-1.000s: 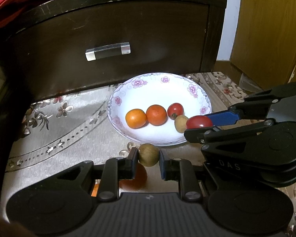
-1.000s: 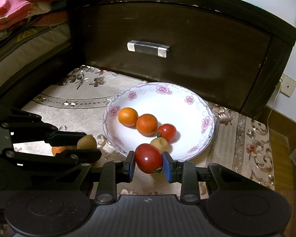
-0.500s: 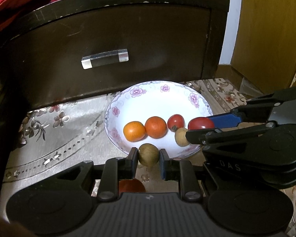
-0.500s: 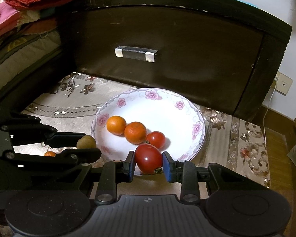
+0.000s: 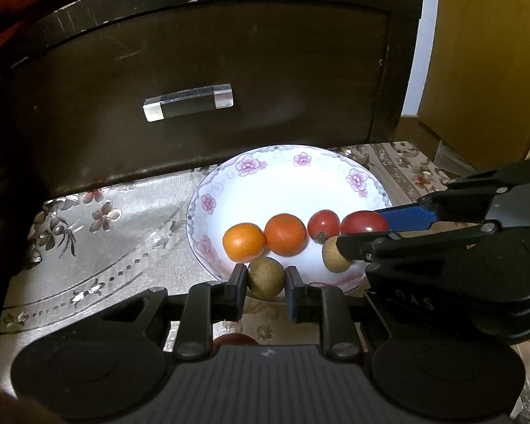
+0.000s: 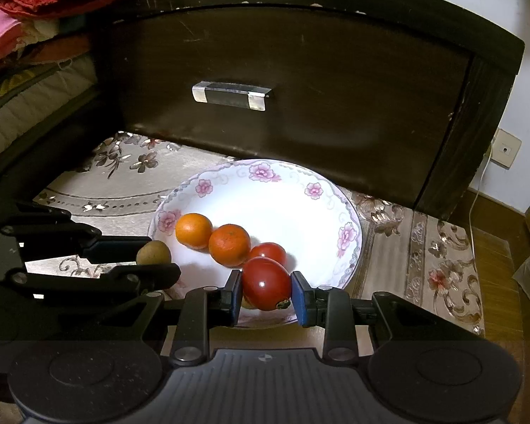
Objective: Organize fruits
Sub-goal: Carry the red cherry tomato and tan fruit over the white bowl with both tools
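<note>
Left hand-held gripper [image 5: 266, 277] is clamping a brown longan [image 5: 266, 277] over the near rim of the plate [image 5: 282, 190]. Right hand-held gripper [image 6: 266, 291] is clamping a red tomato [image 6: 266, 282] over the plate's near edge, beside two oranges [image 6: 194, 230]. Tomato likely soft, smooth, bruising easily; gripping across its middle, lightly. Longan light, hard-shelled, prone to rolling.

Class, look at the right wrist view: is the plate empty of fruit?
No. The plate holds two oranges and a tomato.

Dim room, glare on the plate [image 5: 282, 183] (fisheye-bent edges, dark corners)
</note>
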`<state>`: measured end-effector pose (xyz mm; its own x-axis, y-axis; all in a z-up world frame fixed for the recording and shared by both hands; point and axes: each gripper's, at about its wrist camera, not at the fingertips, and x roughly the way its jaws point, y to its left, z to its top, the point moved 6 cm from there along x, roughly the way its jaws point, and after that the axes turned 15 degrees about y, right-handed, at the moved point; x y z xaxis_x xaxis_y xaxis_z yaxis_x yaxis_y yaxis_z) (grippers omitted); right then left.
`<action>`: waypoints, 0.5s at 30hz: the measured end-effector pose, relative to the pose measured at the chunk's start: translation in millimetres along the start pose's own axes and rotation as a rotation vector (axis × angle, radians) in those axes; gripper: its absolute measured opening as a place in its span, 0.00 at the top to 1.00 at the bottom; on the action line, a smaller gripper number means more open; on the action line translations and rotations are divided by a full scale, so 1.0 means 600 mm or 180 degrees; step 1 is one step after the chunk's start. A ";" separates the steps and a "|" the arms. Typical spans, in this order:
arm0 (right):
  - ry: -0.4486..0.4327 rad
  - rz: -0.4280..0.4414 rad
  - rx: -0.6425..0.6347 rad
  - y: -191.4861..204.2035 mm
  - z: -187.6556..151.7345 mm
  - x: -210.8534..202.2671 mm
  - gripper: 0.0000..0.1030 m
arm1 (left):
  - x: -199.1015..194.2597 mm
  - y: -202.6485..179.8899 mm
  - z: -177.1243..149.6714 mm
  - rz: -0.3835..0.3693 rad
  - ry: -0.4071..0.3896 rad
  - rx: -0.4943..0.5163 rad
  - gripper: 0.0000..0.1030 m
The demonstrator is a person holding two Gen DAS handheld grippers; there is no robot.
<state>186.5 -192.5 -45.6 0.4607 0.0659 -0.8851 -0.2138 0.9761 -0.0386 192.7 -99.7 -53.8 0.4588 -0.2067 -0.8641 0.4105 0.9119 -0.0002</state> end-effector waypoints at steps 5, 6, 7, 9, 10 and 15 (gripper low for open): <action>0.0011 -0.0011 0.0011 -0.002 0.002 0.008 0.73 | 0.005 0.002 0.001 -0.0004 0.0001 -0.0006 0.74; 0.0011 -0.0015 0.0012 -0.002 0.002 0.008 0.73 | 0.004 0.002 0.002 -0.0010 -0.0002 -0.0011 0.74; 0.0011 -0.0018 0.0011 -0.002 0.003 0.010 0.73 | 0.007 0.004 0.002 -0.0014 -0.0005 -0.0012 0.74; 0.0002 -0.0020 0.0011 -0.003 0.004 0.012 0.73 | 0.010 0.004 0.004 -0.0015 -0.0013 -0.0013 0.74; 0.0001 -0.0016 0.0018 -0.004 0.004 0.012 0.73 | 0.011 0.005 0.005 -0.0016 -0.0018 -0.0015 0.74; -0.0020 -0.0003 0.0030 -0.007 0.007 0.016 0.73 | 0.016 0.010 0.008 -0.0030 -0.0044 -0.0048 0.74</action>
<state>195.5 -195.0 -52.2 0.4664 0.0662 -0.8821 -0.2053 0.9781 -0.0351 203.1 -97.9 -59.6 0.4659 -0.2200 -0.8571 0.4028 0.9151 -0.0159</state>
